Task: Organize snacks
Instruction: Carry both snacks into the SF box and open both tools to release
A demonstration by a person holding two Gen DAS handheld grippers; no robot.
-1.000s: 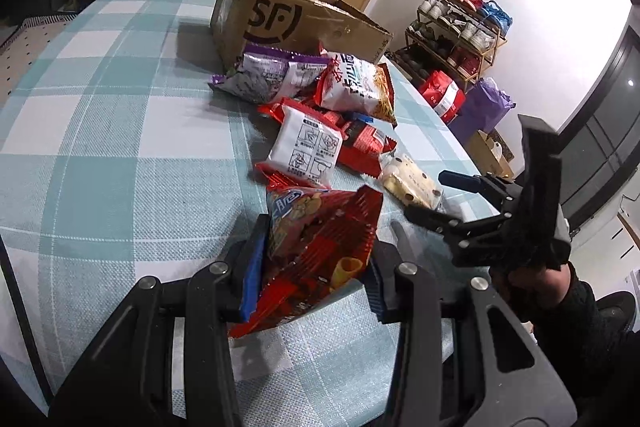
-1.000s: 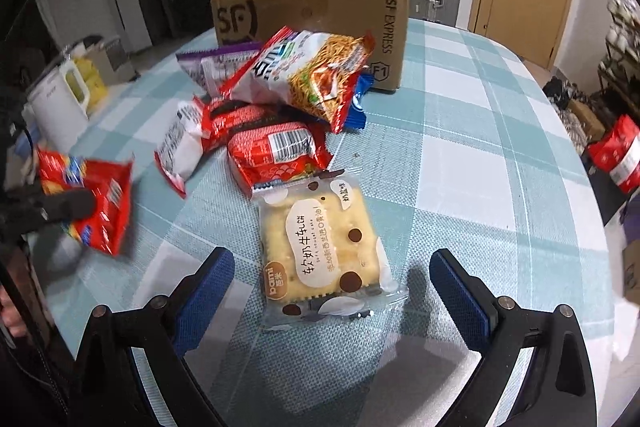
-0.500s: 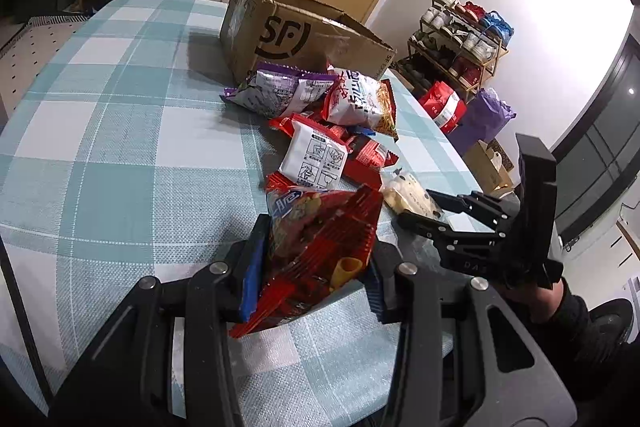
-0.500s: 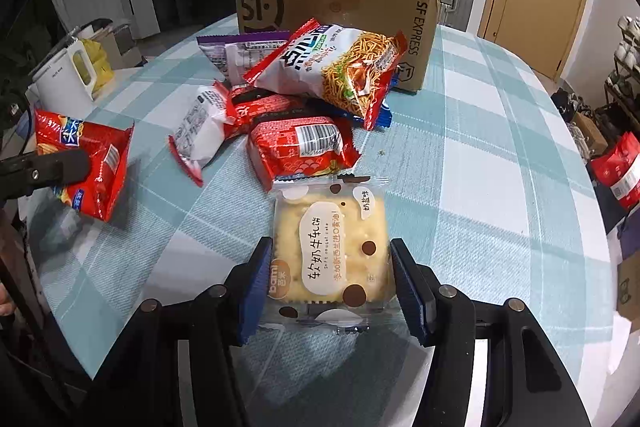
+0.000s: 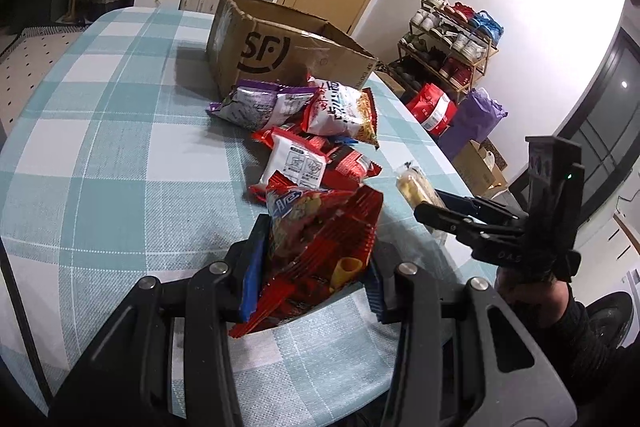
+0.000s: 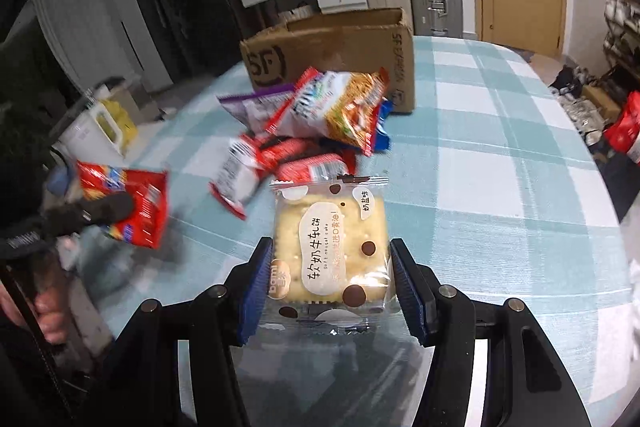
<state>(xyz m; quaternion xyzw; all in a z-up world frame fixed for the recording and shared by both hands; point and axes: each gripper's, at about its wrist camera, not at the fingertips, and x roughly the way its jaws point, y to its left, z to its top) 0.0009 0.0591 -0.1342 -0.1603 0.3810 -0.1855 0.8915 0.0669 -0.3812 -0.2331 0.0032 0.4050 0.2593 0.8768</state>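
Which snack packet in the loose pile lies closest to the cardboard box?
The purple packet: it lies at the pile's far end, right before the cardboard box, behind the noodle-print packet and the red ones.

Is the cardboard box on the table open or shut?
Open: the cardboard box has no lid over its top, and its flap edge stands up.

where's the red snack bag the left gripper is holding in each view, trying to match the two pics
Left wrist view: the red snack bag sits bottom centre, pinched in the left gripper.
Right wrist view: the same bag is at the left edge, mid-height, blurred, with one dark finger across it.
Shared landmark: the cardboard box behind the snack pile.
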